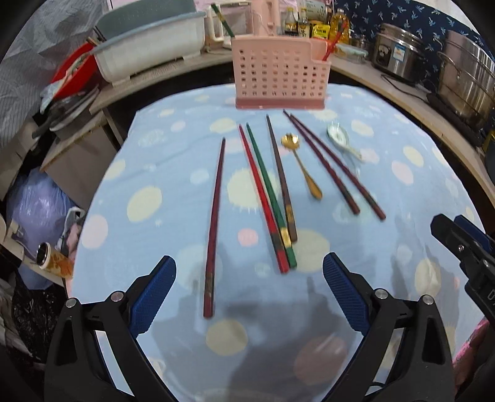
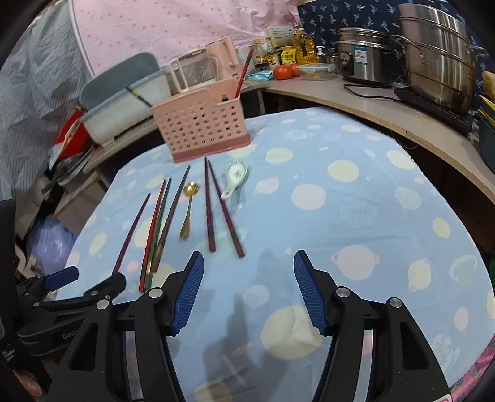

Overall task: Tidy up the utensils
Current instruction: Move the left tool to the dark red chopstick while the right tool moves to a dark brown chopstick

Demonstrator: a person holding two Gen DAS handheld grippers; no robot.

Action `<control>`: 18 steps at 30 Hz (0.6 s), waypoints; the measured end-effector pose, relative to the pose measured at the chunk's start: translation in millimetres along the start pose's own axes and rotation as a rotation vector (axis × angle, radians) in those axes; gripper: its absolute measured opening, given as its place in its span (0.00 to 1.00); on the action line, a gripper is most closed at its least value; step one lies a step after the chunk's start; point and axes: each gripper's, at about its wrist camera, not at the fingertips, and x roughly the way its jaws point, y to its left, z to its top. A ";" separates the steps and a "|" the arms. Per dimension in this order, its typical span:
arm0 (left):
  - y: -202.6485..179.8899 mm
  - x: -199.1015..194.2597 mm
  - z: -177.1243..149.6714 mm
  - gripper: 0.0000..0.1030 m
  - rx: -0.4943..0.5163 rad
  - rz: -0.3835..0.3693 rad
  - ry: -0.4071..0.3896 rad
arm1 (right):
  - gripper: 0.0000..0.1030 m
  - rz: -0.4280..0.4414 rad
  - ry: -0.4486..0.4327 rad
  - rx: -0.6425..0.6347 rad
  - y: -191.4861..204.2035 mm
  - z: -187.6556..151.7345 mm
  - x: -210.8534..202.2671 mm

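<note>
A pink perforated utensil holder (image 1: 280, 75) (image 2: 204, 131) stands at the far edge of the blue dotted cloth (image 1: 154, 173) (image 2: 340, 216), with a red chopstick (image 1: 332, 43) (image 2: 244, 72) upright in its small side compartment. Several chopsticks lie on the cloth: a dark red one (image 1: 214, 222) (image 2: 131, 233) at left, a red one (image 1: 263, 198) and a green one (image 1: 270, 194) side by side, a brown one (image 1: 281, 177), and a dark red pair (image 1: 332, 164) (image 2: 216, 207). A gold spoon (image 1: 301, 165) (image 2: 187, 210) and a white ceramic spoon (image 1: 342, 137) (image 2: 235, 177) lie among them. My left gripper (image 1: 249, 286) is open and empty over the near chopstick ends. My right gripper (image 2: 249, 287) is open and empty, right of the utensils.
A white-and-blue dish tub (image 1: 148, 49) (image 2: 120, 105) sits behind the holder at left. Steel pots (image 1: 467, 77) (image 2: 439, 62), a rice cooker (image 2: 362, 55), bottles (image 1: 303, 23) and tomatoes (image 2: 283, 71) stand on the curved counter (image 2: 402, 114) at right. Clutter fills the floor at left.
</note>
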 end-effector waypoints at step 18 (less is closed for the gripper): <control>49.3 24.8 -26.9 0.74 -0.109 0.002 0.062 | 0.51 -0.019 0.046 -0.061 11.6 6.2 50.1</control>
